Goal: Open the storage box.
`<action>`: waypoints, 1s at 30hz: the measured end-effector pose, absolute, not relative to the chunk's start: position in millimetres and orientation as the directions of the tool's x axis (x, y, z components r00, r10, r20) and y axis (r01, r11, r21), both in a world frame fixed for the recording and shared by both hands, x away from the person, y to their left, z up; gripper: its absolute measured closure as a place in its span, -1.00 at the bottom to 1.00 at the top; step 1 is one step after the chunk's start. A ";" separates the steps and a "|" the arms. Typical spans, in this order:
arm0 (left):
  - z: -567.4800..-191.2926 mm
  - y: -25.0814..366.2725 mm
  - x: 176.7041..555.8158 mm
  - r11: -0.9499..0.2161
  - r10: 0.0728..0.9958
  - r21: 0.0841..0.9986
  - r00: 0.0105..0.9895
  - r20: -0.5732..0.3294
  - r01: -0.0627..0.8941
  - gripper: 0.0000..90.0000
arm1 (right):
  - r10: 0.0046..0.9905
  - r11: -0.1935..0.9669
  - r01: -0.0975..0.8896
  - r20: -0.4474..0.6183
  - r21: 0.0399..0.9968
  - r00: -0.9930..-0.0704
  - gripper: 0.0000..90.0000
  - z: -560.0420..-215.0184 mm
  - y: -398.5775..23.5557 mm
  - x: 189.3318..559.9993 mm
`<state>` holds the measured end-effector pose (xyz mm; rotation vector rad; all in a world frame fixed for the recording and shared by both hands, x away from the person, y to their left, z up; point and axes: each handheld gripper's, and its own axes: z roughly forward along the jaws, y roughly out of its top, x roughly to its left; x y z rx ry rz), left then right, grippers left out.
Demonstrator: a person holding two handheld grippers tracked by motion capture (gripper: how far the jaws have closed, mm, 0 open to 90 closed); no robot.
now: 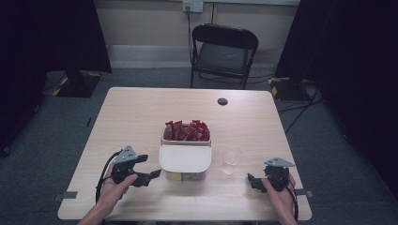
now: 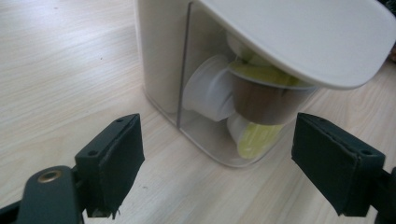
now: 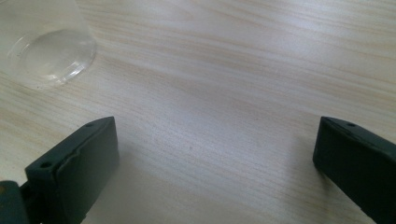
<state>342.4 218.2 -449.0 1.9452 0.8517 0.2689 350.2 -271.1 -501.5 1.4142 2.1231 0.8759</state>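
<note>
The left tongs (image 2: 217, 163) stand wide open and empty, the lidded box (image 2: 196, 70) of capsules just ahead. The right tongs (image 3: 210, 172) are also open and empty, the clear cup (image 3: 44, 44) ahead-left. Probably the cup is light, slippery and crushable; grip its wall gently.

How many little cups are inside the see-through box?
3 show: a white plastic capsule on its side at the left, a brown capsule with a yellow-green lid under the box's white lid, and a yellow-green one beneath. More may be hidden.
</note>
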 end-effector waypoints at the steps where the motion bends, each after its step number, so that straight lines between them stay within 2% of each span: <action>1: -448.7 217.2 342.6 -0.295 0.658 0.843 0.735 -0.163 0.450 -0.64 | 0.925 0.276 0.646 -0.015 0.712 -0.380 -1.00 -501.5 -271.1 350.2; 30: -432.6 220.2 351.3 -0.281 0.641 0.857 0.749 -0.168 0.432 -0.62 | 0.925 0.276 0.646 -0.014 0.712 -0.381 -1.00 -501.5 -271.2 350.3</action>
